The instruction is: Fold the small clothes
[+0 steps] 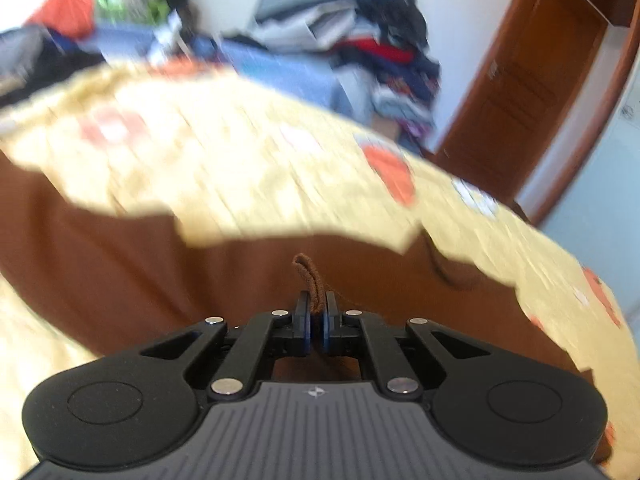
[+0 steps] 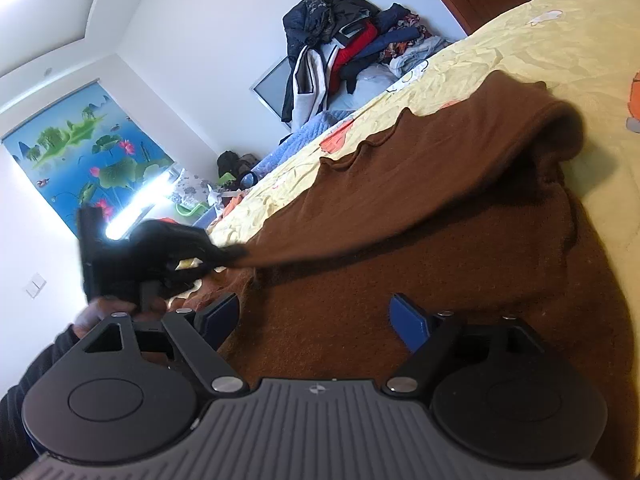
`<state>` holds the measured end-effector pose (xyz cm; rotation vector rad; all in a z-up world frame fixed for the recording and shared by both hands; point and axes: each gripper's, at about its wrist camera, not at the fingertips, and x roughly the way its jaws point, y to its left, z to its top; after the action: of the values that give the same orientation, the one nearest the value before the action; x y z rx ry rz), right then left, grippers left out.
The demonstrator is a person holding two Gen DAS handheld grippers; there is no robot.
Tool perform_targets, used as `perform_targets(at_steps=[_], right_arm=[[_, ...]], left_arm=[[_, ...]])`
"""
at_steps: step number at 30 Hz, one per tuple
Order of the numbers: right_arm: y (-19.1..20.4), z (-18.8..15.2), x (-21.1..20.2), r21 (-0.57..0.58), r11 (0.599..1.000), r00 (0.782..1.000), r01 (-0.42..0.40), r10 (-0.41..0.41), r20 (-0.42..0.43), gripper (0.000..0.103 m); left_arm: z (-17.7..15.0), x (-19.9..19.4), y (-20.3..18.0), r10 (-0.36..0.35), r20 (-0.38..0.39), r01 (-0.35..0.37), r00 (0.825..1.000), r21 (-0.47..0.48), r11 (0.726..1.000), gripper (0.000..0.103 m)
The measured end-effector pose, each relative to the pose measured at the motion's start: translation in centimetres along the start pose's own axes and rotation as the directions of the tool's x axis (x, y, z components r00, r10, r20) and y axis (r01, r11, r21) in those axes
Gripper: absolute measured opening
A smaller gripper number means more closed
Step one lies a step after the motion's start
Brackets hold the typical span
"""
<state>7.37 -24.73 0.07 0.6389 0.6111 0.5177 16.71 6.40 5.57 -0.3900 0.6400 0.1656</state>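
A bed (image 2: 500, 52) covered by a yellow patterned sheet is seen, with a brown knitted garment (image 2: 400, 280) spread across it. One edge of the garment is lifted off the bed and drawn taut toward the left claw (image 1: 318, 312), which is clamped on a thin fold of the brown fabric. The right claw (image 2: 316, 320) is held open just above the garment, nothing between its blue pads (image 2: 408, 324).

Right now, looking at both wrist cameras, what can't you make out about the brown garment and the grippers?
- Brown garment, left wrist view: its near part is hidden behind the left gripper, shut on a fold of it.
- Yellow bedsheet, left wrist view: print smeared by motion blur.
- Right wrist view: the garment is cut off at the lower right edge; the open right gripper covers its near edge.
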Motion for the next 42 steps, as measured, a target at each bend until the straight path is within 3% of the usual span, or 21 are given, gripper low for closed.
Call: perform_targets(at_steps=[2,4,7,9,13,17,23,25,27,28,29,32,33,35,37,40,42], right_arm=[[0.0,0.0,0.0,0.000,1.000,1.000,-0.003,0.003,0.000,0.084],[0.1,0.0,0.0,-0.002,1.000,1.000,-0.006,0.006,0.000,0.085],[0.2,0.0,0.2,-0.010,1.000,1.000,-0.006,0.006,-0.003,0.087],[0.3,0.0,0.2,-0.017,1.000,1.000,-0.004,0.004,-0.007,0.088],[0.5,0.0,0.3,-0.029,1.000,1.000,0.004,-0.004,-0.015,0.088],[0.5,0.0,0.5,-0.040,0.999,1.000,0.005,-0.006,-0.020,0.090],[0.7,0.1,0.4,-0.046,0.999,1.000,0.009,-0.010,-0.025,0.090],[0.8,0.7,0.0,-0.019,0.999,0.999,0.030,-0.031,-0.038,0.090],[1.1,2.1,-1.0,0.022,1.000,1.000,0.011,-0.011,-0.013,0.091],[1.1,3.3,-1.6,0.026,1.000,0.999,-0.010,0.009,0.037,0.096],[1.1,4.6,-1.9,0.014,1.000,0.996,-0.003,0.002,0.086,0.103],[0.3,8.7,0.4,-0.032,0.994,0.990,0.102,-0.098,0.104,0.103],[-0.4,9.8,1.6,-0.025,0.989,0.986,0.145,-0.142,0.087,0.103],[-2.2,11.4,4.1,-0.018,0.975,0.975,0.223,-0.222,0.032,0.102],[-4.2,11.7,5.6,-0.030,0.949,0.949,0.314,-0.315,-0.007,0.099],[-5.2,10.2,4.3,-0.102,0.956,0.961,0.275,-0.271,0.050,0.099],[-5.4,9.7,3.8,-0.104,0.960,0.965,0.258,-0.253,0.066,0.099]], left_arm=[[1.0,0.0,1.5,0.046,0.014,-0.046,0.999,0.002,0.999,0.005],[1.1,0.6,2.4,0.074,-0.019,-0.074,0.997,0.026,0.997,0.005],[-0.5,2.2,2.2,0.126,-0.056,-0.118,0.990,0.125,0.985,0.005],[-1.6,2.4,2.1,0.166,-0.029,-0.158,0.986,0.180,0.971,0.005],[-1.4,0.5,3.0,0.169,0.002,-0.167,0.986,0.155,0.974,0.005],[-1.7,0.7,3.1,0.190,-0.014,-0.183,0.982,0.209,0.961,0.005],[-1.8,-0.2,3.8,0.179,-0.023,-0.172,0.984,0.188,0.967,0.008],[-1.3,-2.5,3.7,0.197,0.032,-0.200,0.980,0.137,0.970,0.016],[-1.4,-4.9,3.3,0.121,0.131,-0.132,0.984,0.079,0.988,0.044],[-1.6,-5.3,2.7,0.068,0.150,-0.081,0.986,0.083,0.993,0.082],[-1.8,-5.2,1.9,0.029,0.148,-0.044,0.989,0.101,0.994,0.095],[-3.0,-2.8,-0.7,-0.061,0.053,0.051,0.997,0.170,0.984,0.093],[-3.4,-1.6,-1.2,-0.064,-0.003,0.063,0.998,0.174,0.983,0.093],[-4.0,0.9,-1.4,-0.034,-0.105,0.051,0.994,0.167,0.985,0.084],[-4.7,1.2,-1.1,-0.018,-0.080,0.037,0.997,0.233,0.972,0.084],[-5.7,1.1,-0.8,-0.018,-0.057,0.037,0.998,0.363,0.931,0.084],[-6.0,0.4,-0.4,-0.011,-0.037,0.025,0.999,0.395,0.918,0.085]])
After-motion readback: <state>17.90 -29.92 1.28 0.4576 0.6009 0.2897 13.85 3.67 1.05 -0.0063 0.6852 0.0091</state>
